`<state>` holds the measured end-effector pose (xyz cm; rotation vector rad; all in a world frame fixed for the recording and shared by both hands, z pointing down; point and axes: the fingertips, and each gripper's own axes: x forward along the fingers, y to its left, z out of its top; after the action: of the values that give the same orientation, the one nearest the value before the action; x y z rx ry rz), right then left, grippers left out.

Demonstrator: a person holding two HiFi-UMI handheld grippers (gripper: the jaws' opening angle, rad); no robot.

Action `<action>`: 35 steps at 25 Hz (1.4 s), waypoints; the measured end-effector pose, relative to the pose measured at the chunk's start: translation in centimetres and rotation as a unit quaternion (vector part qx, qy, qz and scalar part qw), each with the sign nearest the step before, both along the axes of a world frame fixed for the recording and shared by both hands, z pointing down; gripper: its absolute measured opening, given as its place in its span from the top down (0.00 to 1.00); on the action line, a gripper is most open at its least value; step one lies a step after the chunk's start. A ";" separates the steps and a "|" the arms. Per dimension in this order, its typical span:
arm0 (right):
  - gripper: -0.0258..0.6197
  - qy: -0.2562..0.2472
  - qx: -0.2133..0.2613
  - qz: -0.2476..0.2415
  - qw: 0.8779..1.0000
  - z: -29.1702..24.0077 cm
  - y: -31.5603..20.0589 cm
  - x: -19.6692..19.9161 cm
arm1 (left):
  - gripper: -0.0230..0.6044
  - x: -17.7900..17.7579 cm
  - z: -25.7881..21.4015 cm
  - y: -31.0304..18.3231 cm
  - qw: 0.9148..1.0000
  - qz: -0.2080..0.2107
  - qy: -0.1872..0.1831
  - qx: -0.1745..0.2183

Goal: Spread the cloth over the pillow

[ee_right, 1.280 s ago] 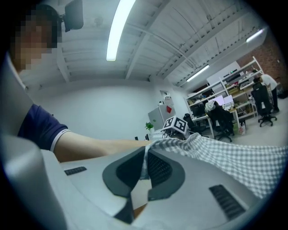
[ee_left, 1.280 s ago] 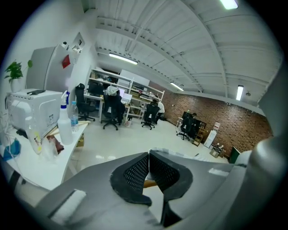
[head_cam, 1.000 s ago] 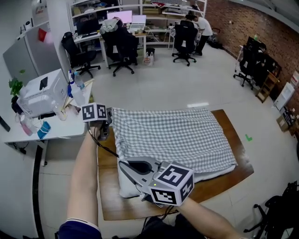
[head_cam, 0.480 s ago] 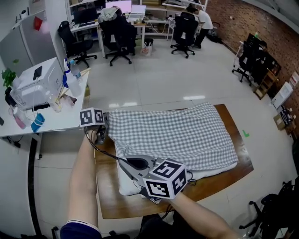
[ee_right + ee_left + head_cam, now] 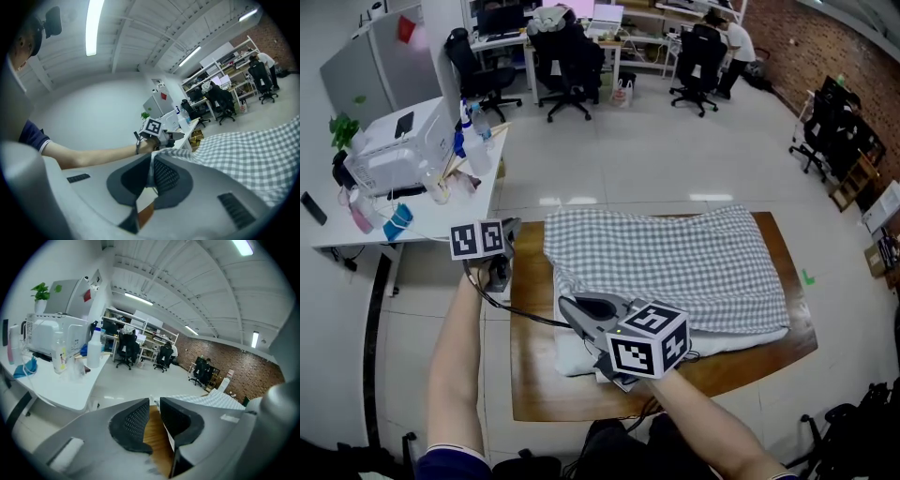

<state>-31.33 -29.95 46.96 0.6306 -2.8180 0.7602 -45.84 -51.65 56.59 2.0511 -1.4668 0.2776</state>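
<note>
A grey checked cloth (image 5: 675,262) lies over a white pillow (image 5: 577,354) on a wooden table (image 5: 534,384). My right gripper (image 5: 567,304) is shut on the cloth's near left corner, just above the pillow; in the right gripper view the fabric (image 5: 243,154) runs out from between the closed pads (image 5: 164,176). My left gripper (image 5: 512,229) hovers off the cloth's far left corner, apart from it. Its jaws have just been opening and stand a little apart (image 5: 154,404), with only bare wood showing between them.
A white desk (image 5: 412,220) with a printer (image 5: 394,155), spray bottles and cups stands close to the table's left side. Office chairs (image 5: 567,66), desks and a standing person (image 5: 736,47) are far behind. Tiled floor surrounds the table.
The left gripper has let go of the cloth's far left corner and drawn back to the left of it. The right gripper has sunk a little with its corner.
</note>
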 end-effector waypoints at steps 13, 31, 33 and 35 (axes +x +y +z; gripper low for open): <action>0.96 0.023 0.009 -0.017 1.000 2.3 1.9 0.2 | 0.88 1.0 -6.6 15.6 0.994 -0.045 -0.029 0.090; 0.75 0.080 -0.003 -0.090 0.993 8.0 7.4 -3.4 | 0.95 8.6 -19.3 28.1 0.983 0.054 0.032 0.174; 0.75 0.076 0.003 -0.096 0.992 7.3 8.1 -3.6 | 0.95 9.3 -21.0 28.9 0.979 0.066 0.048 0.185; 0.75 0.074 0.009 -0.101 0.992 6.8 8.6 -3.8 | 0.95 10.4 -22.5 29.6 0.976 0.084 0.060 0.194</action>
<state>-35.12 -21.35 53.76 0.3775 -2.7016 0.6249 -35.48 -22.04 34.11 2.4599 -1.3566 -0.0742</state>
